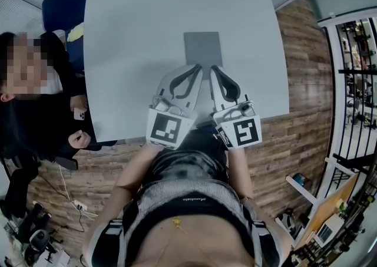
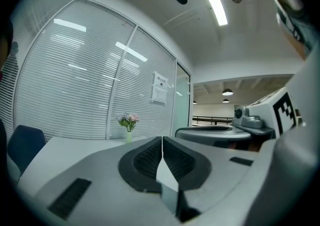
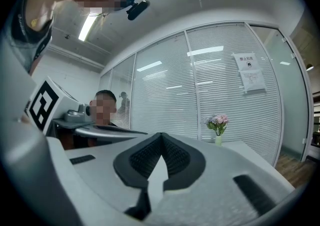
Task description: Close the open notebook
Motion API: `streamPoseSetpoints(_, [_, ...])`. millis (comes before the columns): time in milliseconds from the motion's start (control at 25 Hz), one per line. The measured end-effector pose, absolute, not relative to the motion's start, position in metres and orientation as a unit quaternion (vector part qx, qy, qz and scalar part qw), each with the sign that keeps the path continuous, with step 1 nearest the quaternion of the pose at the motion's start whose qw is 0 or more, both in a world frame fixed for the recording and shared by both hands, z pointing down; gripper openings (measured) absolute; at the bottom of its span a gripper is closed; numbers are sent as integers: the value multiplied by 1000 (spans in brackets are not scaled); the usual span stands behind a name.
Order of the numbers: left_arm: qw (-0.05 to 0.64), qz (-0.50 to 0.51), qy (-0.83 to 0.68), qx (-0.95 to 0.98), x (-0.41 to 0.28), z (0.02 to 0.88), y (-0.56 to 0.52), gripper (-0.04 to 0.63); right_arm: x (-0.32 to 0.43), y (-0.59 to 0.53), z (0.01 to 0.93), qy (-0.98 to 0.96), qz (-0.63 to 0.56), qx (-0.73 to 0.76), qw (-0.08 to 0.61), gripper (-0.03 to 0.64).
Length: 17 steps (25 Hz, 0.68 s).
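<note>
White table in a glass-walled office, wood floor around it. Notebook lies flat mid-table, a little toward the near edge. It reads as one gray rectangle, so from above I can't tell whether it is open or already shut. Left gripper and right gripper sit side by side over the near edge, level, with their tips at the notebook's near side; contact unclear. Probably a rest pose. Both pairs of jaws are pressed together, nothing between. In the gripper views the jaws hide the notebook; only a flower vase at the far edge shows. Seated person by the left edge, partly cut off.
</note>
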<state>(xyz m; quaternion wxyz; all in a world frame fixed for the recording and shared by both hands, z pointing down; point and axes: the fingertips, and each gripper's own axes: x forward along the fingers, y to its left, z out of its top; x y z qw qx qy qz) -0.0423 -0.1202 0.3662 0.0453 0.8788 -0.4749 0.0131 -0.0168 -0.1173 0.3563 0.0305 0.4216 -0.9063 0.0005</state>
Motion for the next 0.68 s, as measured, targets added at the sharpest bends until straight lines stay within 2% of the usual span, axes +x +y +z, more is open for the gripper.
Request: streamPoseSetpoints(680, [60, 20, -474, 878, -44, 374, -125, 11, -19, -124, 364, -906, 1, 422, 39, -5])
